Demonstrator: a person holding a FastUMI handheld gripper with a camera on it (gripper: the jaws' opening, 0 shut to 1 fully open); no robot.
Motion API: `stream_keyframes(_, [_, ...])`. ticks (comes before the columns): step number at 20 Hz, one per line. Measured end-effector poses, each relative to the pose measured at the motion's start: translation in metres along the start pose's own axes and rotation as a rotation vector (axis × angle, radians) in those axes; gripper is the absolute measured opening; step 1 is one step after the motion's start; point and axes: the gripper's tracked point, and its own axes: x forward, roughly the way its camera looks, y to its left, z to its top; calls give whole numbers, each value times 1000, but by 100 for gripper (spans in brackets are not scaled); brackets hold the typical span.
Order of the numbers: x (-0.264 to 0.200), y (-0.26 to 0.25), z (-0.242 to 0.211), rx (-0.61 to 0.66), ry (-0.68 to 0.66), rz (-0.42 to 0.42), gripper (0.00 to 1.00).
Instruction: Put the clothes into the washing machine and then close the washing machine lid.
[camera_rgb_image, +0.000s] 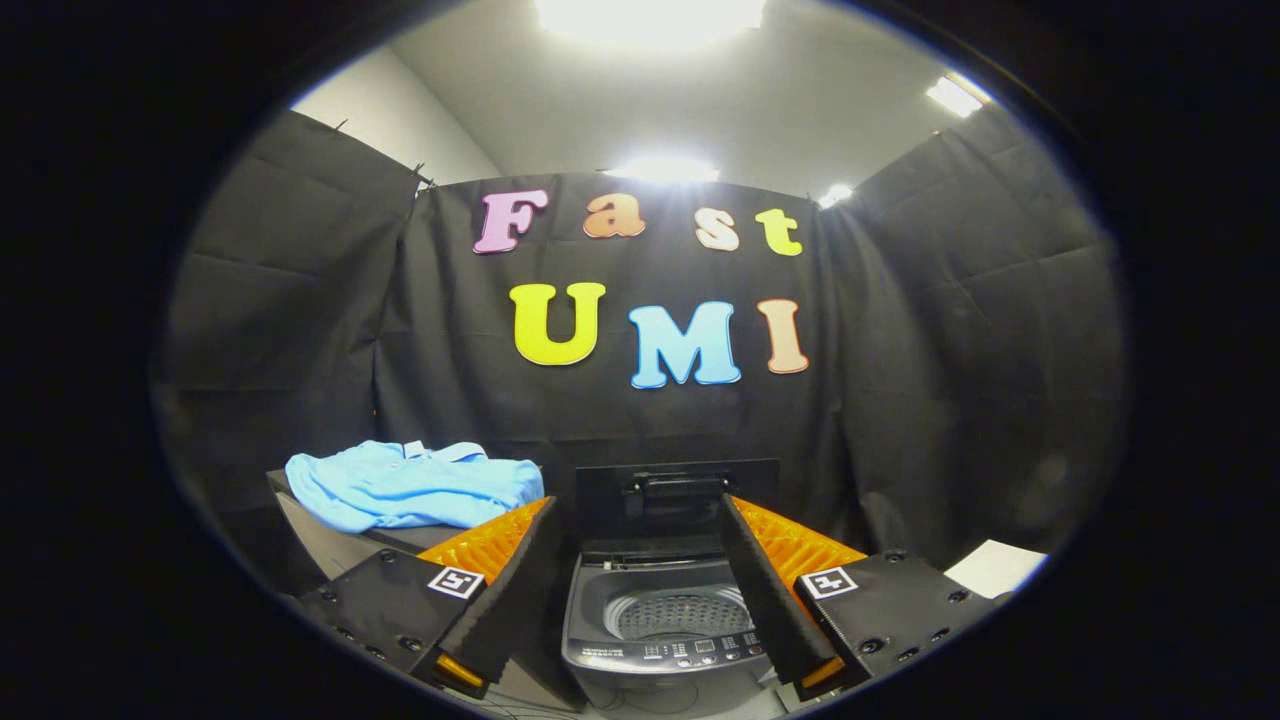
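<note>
A: Looking forward along my gripper, I see its two fingers spread wide, holding nothing, orange ribbing on their outer faces and dark pads facing inward

B: And what lies between them?

A: The washing machine, a small grey top-loader, sits just ahead, framed by the gap between the fingers. Its lid stands upright at the far edge, handle facing me, so the round perforated drum is open to view. A strip of buttons runs along the near rim of the machine

B: Where are the clothes?

A: A light blue garment lies crumpled on a dark table to the left of the machine, beyond my left finger and a little farther off than its tip. It is apart from the fingers, and nothing touches it. I can make out a paler collar or band at its far side, though I cannot tell what kind of garment it is

B: Anything on the right?

A: A white flat sheet or surface shows past my right finger; what it is I cannot tell. Behind everything hangs the black cloth wall, with ceiling lights above
</note>
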Motion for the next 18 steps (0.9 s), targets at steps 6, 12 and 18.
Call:
stream_keyframes(6, [45,40,20,22,27,94,99])
stream_keyframes(12, [86,99,31,54,93,236,99])
stream_keyframes(18, [122,156,34,20,141,353,99])
